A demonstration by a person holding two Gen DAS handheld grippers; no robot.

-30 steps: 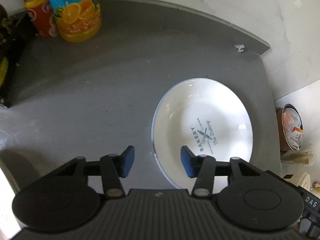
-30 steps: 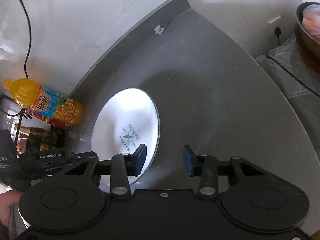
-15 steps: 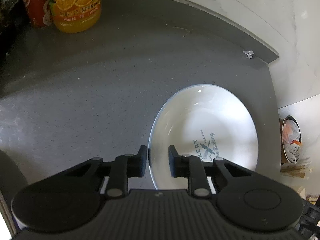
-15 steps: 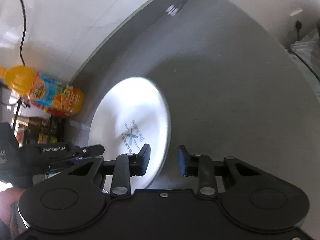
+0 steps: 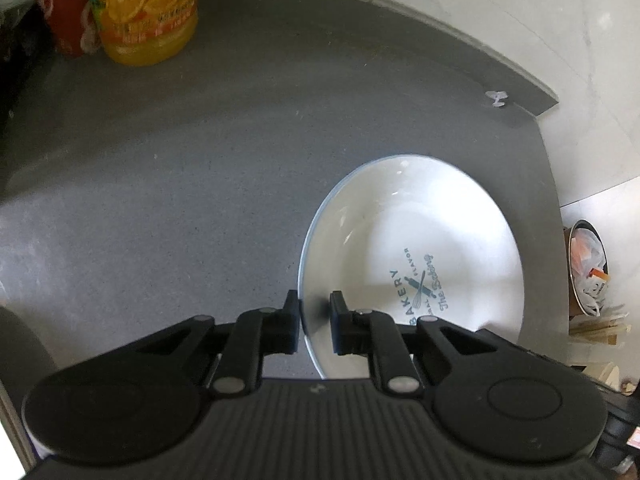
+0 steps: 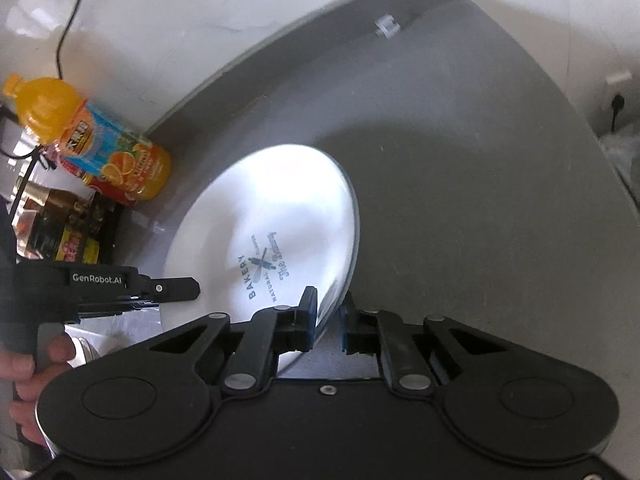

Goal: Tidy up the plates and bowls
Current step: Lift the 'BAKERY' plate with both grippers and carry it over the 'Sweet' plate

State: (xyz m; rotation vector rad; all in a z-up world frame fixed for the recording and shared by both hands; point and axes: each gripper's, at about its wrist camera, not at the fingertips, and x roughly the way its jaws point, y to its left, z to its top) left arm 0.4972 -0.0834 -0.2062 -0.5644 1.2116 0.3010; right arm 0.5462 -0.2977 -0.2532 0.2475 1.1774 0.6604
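Observation:
A white deep plate with a blue "BAKERY" print lies on the grey counter. My left gripper straddles the plate's near left rim; its jaws are closing, one pad outside the rim and one inside. In the right wrist view the same plate is near centre. My right gripper is shut on its near right rim, which sits between the two blue pads. The left gripper shows there at the plate's opposite edge, held by a hand.
An orange juice bottle and a red can stand at the counter's back left by the wall. Dark bottles and jars crowd the left edge. A bin with rubbish sits below the counter's right edge.
Both grippers went from open to shut over the plate's rim, left on one side, right on the other. The right gripper also moved closer and rolled slightly.

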